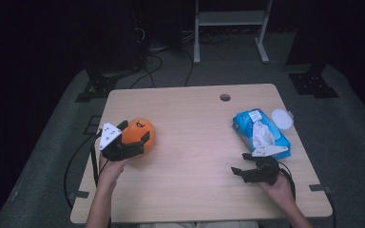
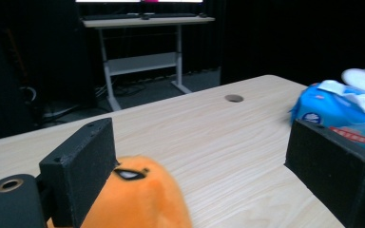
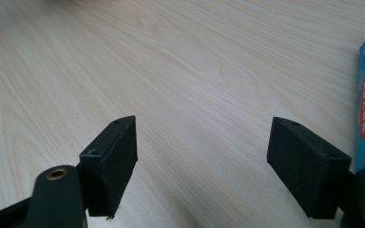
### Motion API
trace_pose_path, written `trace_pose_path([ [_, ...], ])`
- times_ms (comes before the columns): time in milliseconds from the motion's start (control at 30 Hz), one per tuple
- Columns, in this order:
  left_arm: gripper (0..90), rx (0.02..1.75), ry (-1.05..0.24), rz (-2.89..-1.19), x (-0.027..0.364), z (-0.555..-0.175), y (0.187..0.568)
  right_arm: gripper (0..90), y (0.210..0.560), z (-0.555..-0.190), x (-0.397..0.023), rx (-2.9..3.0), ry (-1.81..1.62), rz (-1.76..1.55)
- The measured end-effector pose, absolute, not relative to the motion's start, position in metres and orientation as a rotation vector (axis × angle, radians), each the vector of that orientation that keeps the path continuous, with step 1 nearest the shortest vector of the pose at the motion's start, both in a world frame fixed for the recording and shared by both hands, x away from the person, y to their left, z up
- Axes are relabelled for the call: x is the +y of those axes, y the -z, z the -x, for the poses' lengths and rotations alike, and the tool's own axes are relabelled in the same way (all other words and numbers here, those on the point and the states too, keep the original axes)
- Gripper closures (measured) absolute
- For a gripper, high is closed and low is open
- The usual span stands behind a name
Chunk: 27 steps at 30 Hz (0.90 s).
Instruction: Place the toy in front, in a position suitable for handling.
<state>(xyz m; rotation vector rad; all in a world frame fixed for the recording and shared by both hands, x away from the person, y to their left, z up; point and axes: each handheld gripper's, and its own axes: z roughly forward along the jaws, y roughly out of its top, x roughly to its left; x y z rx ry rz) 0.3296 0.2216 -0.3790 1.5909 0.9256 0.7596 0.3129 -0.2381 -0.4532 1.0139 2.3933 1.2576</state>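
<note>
We see the wooden table [image 1: 190,142]. On its right side lies the blue wipes pack [image 1: 261,133], just beside our right gripper [image 1: 247,172], whose jaws stand wide with nothing between. On the left side, our left gripper [image 1: 134,135] stands wide around the orange plush toy [image 1: 139,133].

The room around the table [image 1: 195,142] is nearly black, with light falling from overhead onto the pale wood and leaving only short, soft shadows under the toy [image 1: 139,133] and the wipes [image 1: 261,133]. The high view is dim, grainy and a bit soft all over. In the left gripper view the near toy [image 2: 138,199] and the wipes [image 2: 347,111] at the edge look blurred, while the right gripper view is bright and washed out toward its top, the wood grain fading there.
</note>
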Motion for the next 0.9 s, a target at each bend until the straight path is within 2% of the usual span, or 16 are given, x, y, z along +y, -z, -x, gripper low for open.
trace_pose_path([
  [267,9.4,0.979,-0.793,-1.584,0.232,-0.334,0.388,24.4,0.454,-0.313,-0.238,2.4,-1.26,-1.014],
  [733,9.9,1.087,-0.851,-1.637,0.246,-0.354,0.427,24.4,0.456,-0.314,-0.235,2.414,-1.262,-1.016],
  [800,13.7,1.065,-0.875,-1.662,0.244,-0.355,0.429,24.4,0.456,-0.313,-0.235,2.414,-1.26,-1.014],
  [900,14.0,1.061,-0.877,-1.678,0.242,-0.357,0.431,24.6,0.455,-0.313,-0.235,2.41,-1.263,-1.015],
])
